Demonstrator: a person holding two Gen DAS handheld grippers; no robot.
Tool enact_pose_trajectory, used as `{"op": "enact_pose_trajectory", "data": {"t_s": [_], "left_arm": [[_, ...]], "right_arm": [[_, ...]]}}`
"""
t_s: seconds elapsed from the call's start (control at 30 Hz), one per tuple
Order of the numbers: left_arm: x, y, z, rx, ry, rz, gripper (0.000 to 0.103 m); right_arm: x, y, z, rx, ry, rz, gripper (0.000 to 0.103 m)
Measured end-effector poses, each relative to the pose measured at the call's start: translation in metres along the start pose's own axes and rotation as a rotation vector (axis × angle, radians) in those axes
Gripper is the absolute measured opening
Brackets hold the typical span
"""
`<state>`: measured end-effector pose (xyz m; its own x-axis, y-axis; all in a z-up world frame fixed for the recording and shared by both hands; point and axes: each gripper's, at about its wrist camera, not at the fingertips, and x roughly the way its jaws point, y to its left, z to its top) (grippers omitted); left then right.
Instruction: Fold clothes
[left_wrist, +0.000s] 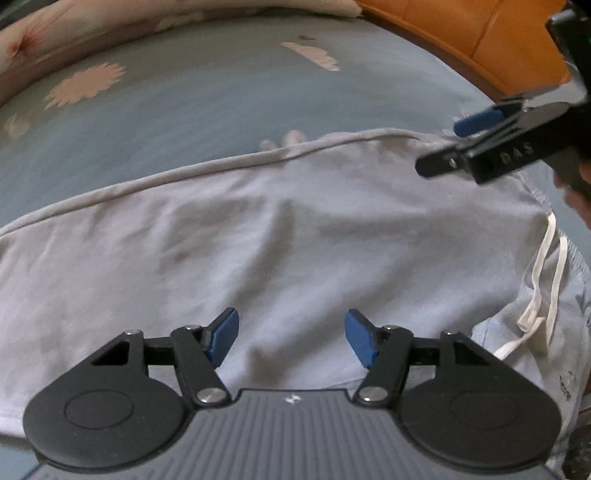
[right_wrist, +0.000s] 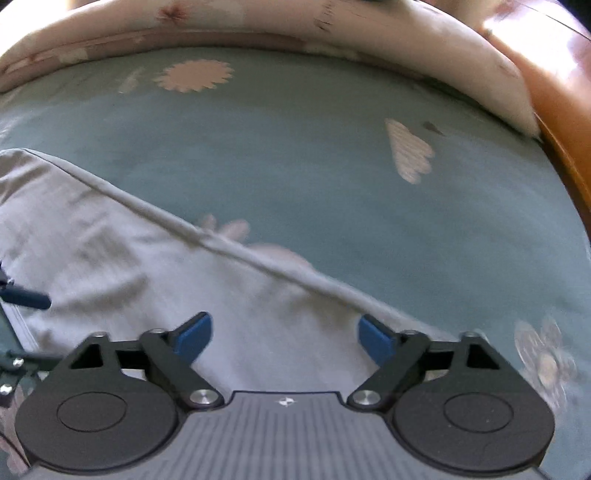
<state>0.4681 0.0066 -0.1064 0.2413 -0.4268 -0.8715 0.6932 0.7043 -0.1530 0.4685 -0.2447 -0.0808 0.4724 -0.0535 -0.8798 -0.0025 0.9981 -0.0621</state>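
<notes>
A pale grey garment (left_wrist: 295, 236) lies spread flat on a bed, over a blue-green sheet (left_wrist: 207, 110) printed with pink flowers; its folded edge runs across the sheet, and a white drawstring (left_wrist: 546, 280) trails at its right side; the left gripper (left_wrist: 291, 341) hangs above the cloth with jaws released, nothing between the blue pads (left_wrist: 223, 339); the right gripper (right_wrist: 284, 338) hangs over the garment's edge, jaws spread wide and empty; in the left wrist view it sits at the far right corner of the cloth (left_wrist: 476, 140); a cream floral pillow (right_wrist: 332, 33) lies at the head, beside an orange headboard (left_wrist: 461, 33)
</notes>
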Motion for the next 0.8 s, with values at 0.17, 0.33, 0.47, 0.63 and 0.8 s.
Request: {"op": "enact_pose_trajectory", "data": {"t_s": [0.17,0.33,0.47,0.63,0.8], "left_arm": [[0.012,-0.022,-0.020,0.041,0.026,0.001,0.065],[0.009,-0.026,-0.039,0.077,0.037,0.021,0.071],[0.010,-0.026,-0.030,0.043,0.058,0.025,0.071],[0.001,-0.012,-0.015,-0.043,-0.022,0.078,0.071],[0.016,-0.002,-0.016,-0.110,0.008,0.098,0.071]], "right_arm": [[0.016,0.002,-0.038,0.042,0.042,0.010,0.098],[0.040,0.003,-0.073,0.097,0.036,0.018,0.103],[0.035,0.000,-0.078,0.077,0.013,0.042,0.103],[0.012,-0.021,-0.064,0.158,-0.066,0.064,0.103],[0.035,-0.038,-0.047,0.210,-0.046,0.028,0.103]]}}
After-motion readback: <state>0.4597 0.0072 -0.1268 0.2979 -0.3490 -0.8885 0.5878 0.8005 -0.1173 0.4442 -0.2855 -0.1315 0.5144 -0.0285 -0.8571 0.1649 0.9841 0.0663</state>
